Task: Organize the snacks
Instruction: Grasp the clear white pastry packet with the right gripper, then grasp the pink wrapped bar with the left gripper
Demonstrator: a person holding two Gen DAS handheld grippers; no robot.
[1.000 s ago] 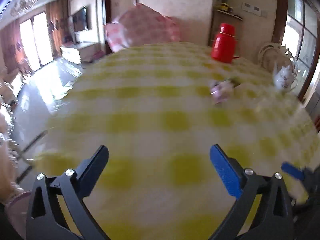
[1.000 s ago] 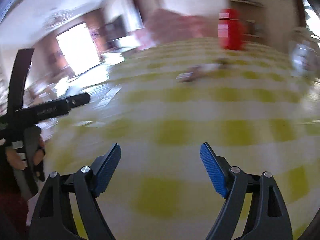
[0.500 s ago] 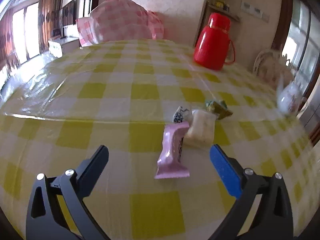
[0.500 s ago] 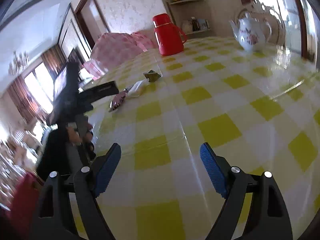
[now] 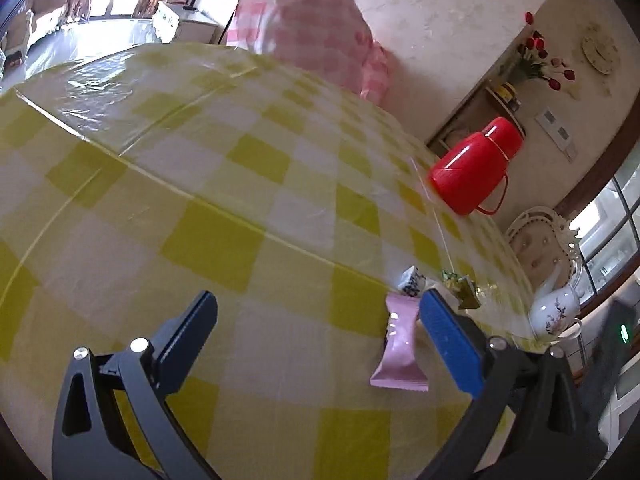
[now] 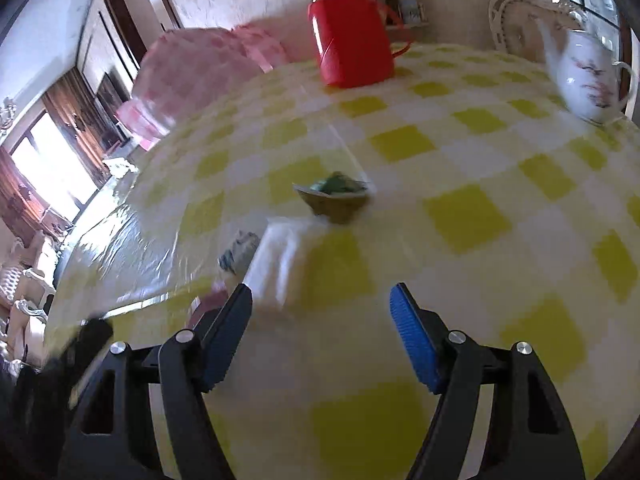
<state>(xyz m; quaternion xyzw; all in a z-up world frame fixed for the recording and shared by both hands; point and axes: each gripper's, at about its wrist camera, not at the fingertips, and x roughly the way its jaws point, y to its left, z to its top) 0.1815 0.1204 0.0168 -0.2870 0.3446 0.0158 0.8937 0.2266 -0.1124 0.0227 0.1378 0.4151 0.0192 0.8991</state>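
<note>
Snacks lie clustered on my checked cloth; left gripper spread, right gripper just narrowing, both empty.

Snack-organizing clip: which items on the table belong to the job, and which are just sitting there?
Job:
- pink snack packet
- white snack packet
- blue-patterned candy
- green-gold snack

Just there:
- red thermos
- white teapot
- pink mesh cover

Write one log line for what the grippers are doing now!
left gripper: open, near pink snack | right gripper: open, closing, empty | snacks: on table
</note>
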